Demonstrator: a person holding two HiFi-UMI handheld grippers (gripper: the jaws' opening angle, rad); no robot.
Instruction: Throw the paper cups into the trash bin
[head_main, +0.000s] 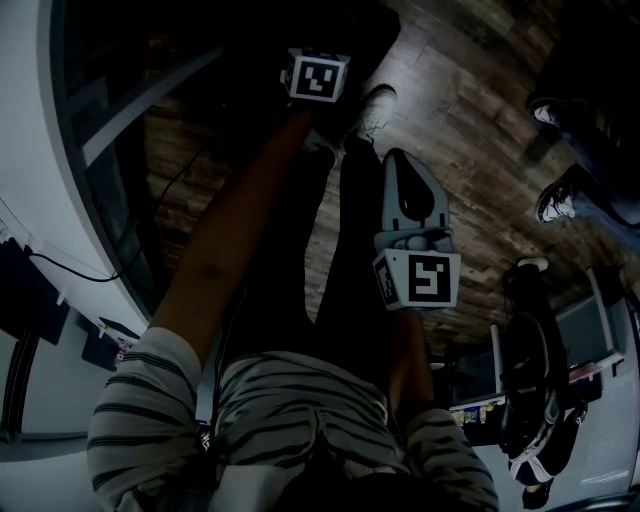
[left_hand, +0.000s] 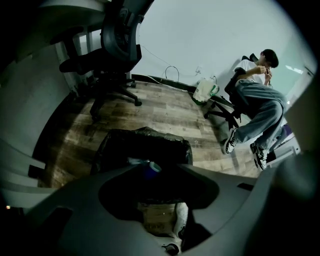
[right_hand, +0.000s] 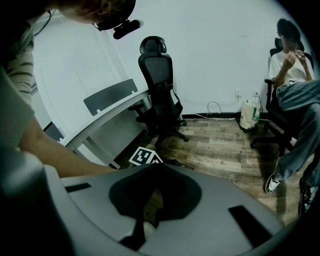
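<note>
The trash bin (left_hand: 142, 145), lined with a black bag, stands on the wooden floor right below my left gripper. A small blue paper cup with a pale rim (left_hand: 150, 168) shows at the front edge of that gripper's grey housing (left_hand: 75, 210), over the bin's mouth. The jaws are hidden, so whether the cup is held cannot be told. In the head view only the left marker cube (head_main: 316, 76) shows, at the end of an outstretched arm. My right gripper (head_main: 397, 160) hangs lower by the person's leg, its grey jaws tapering to one tip with nothing in them.
A black office chair (left_hand: 117, 55) stands behind the bin, beside a curved white desk (right_hand: 107, 115). A person sits on another chair at the right (left_hand: 255, 100), feet on the floor. A white bag (left_hand: 205, 90) leans against the wall. My own shoes (head_main: 375, 105) are near the bin.
</note>
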